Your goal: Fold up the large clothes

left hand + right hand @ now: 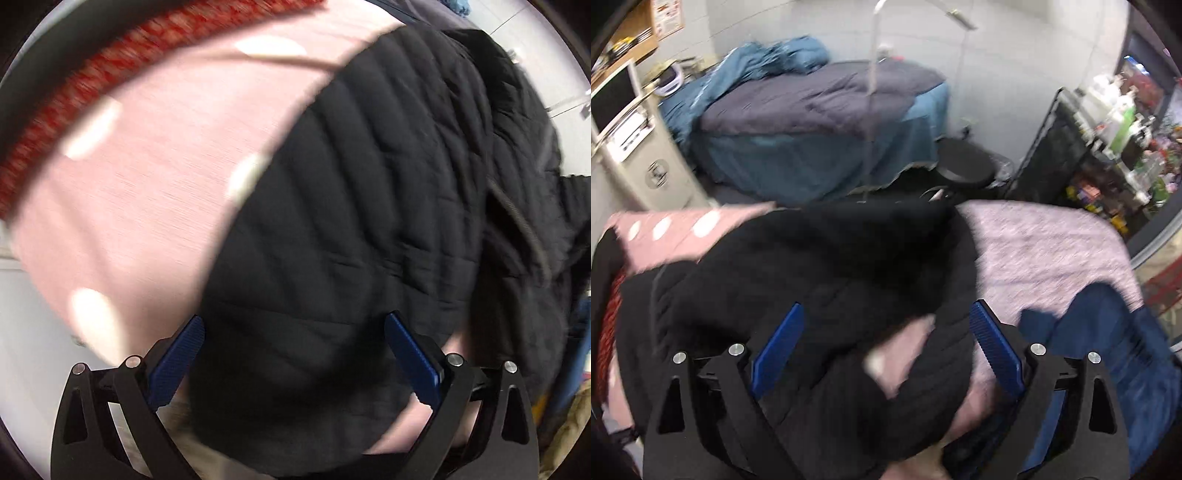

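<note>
A black quilted jacket (369, 206) lies spread over a pink sheet with white dots (140, 192). In the left wrist view my left gripper (293, 323) hovers over the jacket's near edge, its blue pads wide apart with nothing pressed between them. The right wrist view shows the same jacket (820, 266) bunched on the bed, a patch of pink sheet (905, 354) showing through a fold. Above that fold my right gripper (886, 314) is open, holding nothing. The picture is blurred by motion.
A red knitted cloth (74, 92) borders the pink sheet. A lilac blanket (1041, 243) and a dark blue garment (1108, 339) lie right of the jacket. Beyond are a teal-covered bed (820, 122), a black stool (964, 166), a cluttered shelf (1115, 140) and a white cabinet (646, 155).
</note>
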Tool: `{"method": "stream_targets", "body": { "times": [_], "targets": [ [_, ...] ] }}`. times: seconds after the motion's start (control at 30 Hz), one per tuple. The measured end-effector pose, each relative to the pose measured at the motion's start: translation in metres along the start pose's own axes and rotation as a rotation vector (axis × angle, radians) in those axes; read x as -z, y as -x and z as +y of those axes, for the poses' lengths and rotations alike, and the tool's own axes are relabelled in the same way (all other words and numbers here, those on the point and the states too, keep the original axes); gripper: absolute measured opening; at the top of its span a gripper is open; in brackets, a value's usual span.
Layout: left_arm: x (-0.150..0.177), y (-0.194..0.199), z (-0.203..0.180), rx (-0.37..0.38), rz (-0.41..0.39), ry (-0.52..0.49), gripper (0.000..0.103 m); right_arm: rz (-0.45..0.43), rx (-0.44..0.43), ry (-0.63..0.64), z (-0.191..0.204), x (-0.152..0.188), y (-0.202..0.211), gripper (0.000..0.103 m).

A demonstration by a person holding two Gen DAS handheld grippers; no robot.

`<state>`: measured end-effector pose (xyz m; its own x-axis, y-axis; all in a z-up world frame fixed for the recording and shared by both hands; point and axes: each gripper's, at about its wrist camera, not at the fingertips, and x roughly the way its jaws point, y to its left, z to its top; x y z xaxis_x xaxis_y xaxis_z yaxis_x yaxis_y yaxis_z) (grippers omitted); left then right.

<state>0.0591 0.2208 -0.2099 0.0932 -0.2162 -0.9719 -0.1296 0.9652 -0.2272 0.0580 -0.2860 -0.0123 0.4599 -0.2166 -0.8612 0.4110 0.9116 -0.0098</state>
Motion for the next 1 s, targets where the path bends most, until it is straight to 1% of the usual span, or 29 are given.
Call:
{"method": "stream_targets", "body": {
  "times": [0.03, 0.07, 0.1, 0.13, 0.17, 0.2, 0.27, 0.33, 0.37, 0.47, 0.5, 0.57, 0.6, 0.63, 0.67, 0.7, 0.73, 0.77, 0.8, 0.83, 0.9, 0.93, 0.97, 1.0],
  "targets": [
    [0.0, -0.004, -0.005, 0.006, 0.005, -0.012, 0.095, 0.018, -0.007, 0.01, 0.006, 0.012, -0.003, 0.09],
    [0.0, -0.009, -0.01, -0.005, 0.01, -0.033, 0.092, 0.033, -0.008, 0.014, 0.01, 0.02, -0.002, 0.09],
    [-0.002, -0.017, -0.016, -0.027, 0.021, -0.066, 0.082, 0.064, -0.018, 0.017, 0.013, 0.03, -0.005, 0.09],
    [-0.006, -0.025, -0.017, -0.045, 0.037, -0.086, 0.061, 0.089, -0.028, 0.014, 0.015, 0.039, -0.007, 0.09],
    [-0.008, -0.027, -0.02, -0.065, 0.042, -0.105, 0.05, 0.099, -0.031, 0.008, 0.015, 0.046, -0.008, 0.09],
    [-0.01, -0.026, -0.026, -0.073, 0.042, -0.133, 0.046, 0.11, -0.031, 0.001, 0.014, 0.054, -0.008, 0.09],
    [-0.015, -0.018, -0.034, -0.094, 0.035, -0.194, 0.024, 0.137, -0.03, -0.021, 0.01, 0.068, -0.01, 0.09],
    [-0.024, 0.001, -0.04, -0.118, -0.003, -0.217, 0.016, 0.164, -0.026, -0.041, 0.006, 0.079, -0.013, 0.09],
    [-0.03, 0.015, -0.042, -0.124, -0.035, -0.216, 0.014, 0.172, -0.02, -0.048, 0.004, 0.084, -0.014, 0.09],
    [-0.064, 0.069, -0.042, -0.178, -0.199, -0.217, 0.01, 0.196, -0.011, -0.071, -0.002, 0.101, -0.016, 0.09],
    [-0.085, 0.095, -0.041, -0.198, -0.282, -0.21, 0.01, 0.204, -0.014, -0.078, -0.002, 0.106, -0.017, 0.09],
    [-0.119, 0.127, -0.039, -0.225, -0.378, -0.2, 0.01, 0.225, -0.028, -0.089, 0.0, 0.115, -0.017, 0.09],
    [-0.147, 0.145, -0.039, -0.243, -0.432, -0.195, 0.01, 0.232, -0.038, -0.089, 0.002, 0.119, -0.018, 0.09],
    [-0.169, 0.152, -0.038, -0.259, -0.473, -0.188, 0.005, 0.237, -0.047, -0.084, 0.004, 0.119, -0.019, 0.09],
    [-0.19, 0.163, -0.042, -0.337, -0.55, -0.18, 0.002, 0.241, -0.058, -0.073, 0.009, 0.119, -0.018, 0.09],
    [-0.208, 0.169, -0.048, -0.439, -0.611, -0.18, 0.002, 0.242, -0.068, -0.06, 0.014, 0.119, -0.017, 0.09],
    [-0.225, 0.176, -0.051, -0.506, -0.627, -0.17, 0.01, 0.235, -0.08, -0.042, 0.021, 0.119, -0.015, 0.09],
    [-0.244, 0.175, -0.05, -0.554, -0.604, -0.14, 0.042, 0.226, -0.087, -0.027, 0.026, 0.118, -0.012, 0.09],
    [-0.258, 0.176, -0.052, -0.563, -0.572, -0.101, 0.058, 0.22, -0.091, -0.015, 0.03, 0.118, -0.009, 0.09],
    [-0.261, 0.178, -0.058, -0.449, -0.579, -0.079, 0.067, 0.217, -0.092, -0.007, 0.033, 0.118, -0.007, 0.09],
    [-0.249, 0.176, -0.074, -0.198, -0.604, -0.104, 0.08, 0.211, -0.096, -0.002, 0.034, 0.12, -0.003, 0.09],
    [-0.234, 0.163, -0.084, -0.113, -0.582, -0.152, 0.094, 0.213, -0.095, -0.007, 0.032, 0.123, -0.003, 0.09],
    [-0.225, 0.149, -0.097, -0.075, -0.542, -0.204, 0.096, 0.226, -0.089, -0.024, 0.029, 0.129, -0.004, 0.09],
    [-0.21, 0.126, -0.116, -0.047, -0.469, -0.279, 0.096, 0.241, -0.087, -0.04, 0.025, 0.132, -0.007, 0.09]
  ]
}}
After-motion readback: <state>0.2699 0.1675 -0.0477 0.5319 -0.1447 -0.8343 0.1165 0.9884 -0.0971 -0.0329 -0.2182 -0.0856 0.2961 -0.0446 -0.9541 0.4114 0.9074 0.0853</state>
